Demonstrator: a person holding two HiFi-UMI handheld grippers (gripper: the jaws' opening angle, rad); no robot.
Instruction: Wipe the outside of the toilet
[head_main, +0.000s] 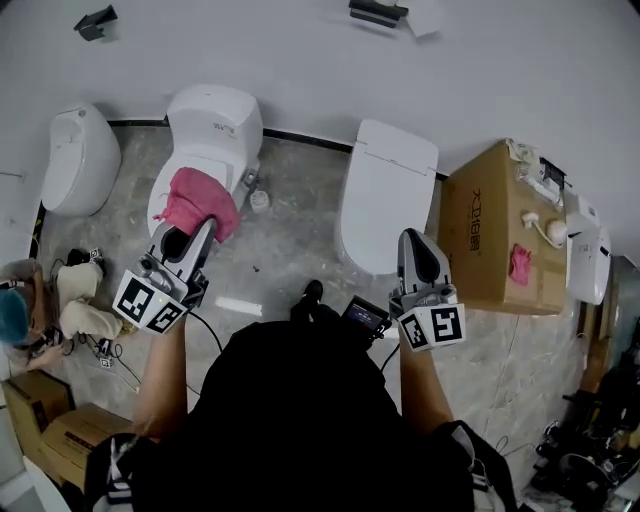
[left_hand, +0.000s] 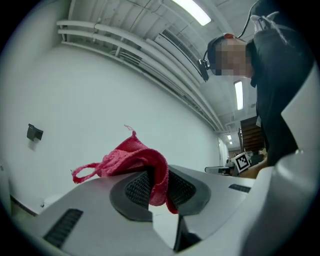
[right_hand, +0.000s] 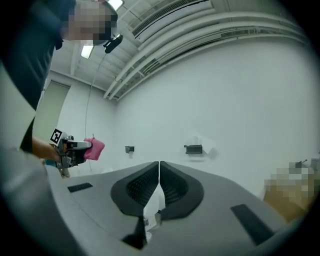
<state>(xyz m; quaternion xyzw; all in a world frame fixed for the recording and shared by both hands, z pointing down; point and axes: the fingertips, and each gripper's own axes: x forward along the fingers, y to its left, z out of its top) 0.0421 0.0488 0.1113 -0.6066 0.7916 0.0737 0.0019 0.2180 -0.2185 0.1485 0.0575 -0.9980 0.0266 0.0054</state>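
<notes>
I'm pinching the pink cloth (head_main: 197, 203) in my L gripper (head_main: 203, 228), holding it above the toilet (head_main: 215, 122), which is standing at the floor's (head_main: 285, 235) far edge against the wall (head_main: 300, 60). My R gripper (head_main: 416, 238), jaws pressed together w/ nothing between, is hovering beside a 2nd toilet (head_main: 385, 185).

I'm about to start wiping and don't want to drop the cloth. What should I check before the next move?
1. Red cloth clamped in left gripper: ok, fingers shut on it.
2. Right gripper free: ok, shut, empty.
3. Cloth above the toilet: ok, head view.
4. Cloth touching the toilet: cannot tell.
5. Right gripper clear of the wipe: ok, beside the neighbouring toilet.
</notes>
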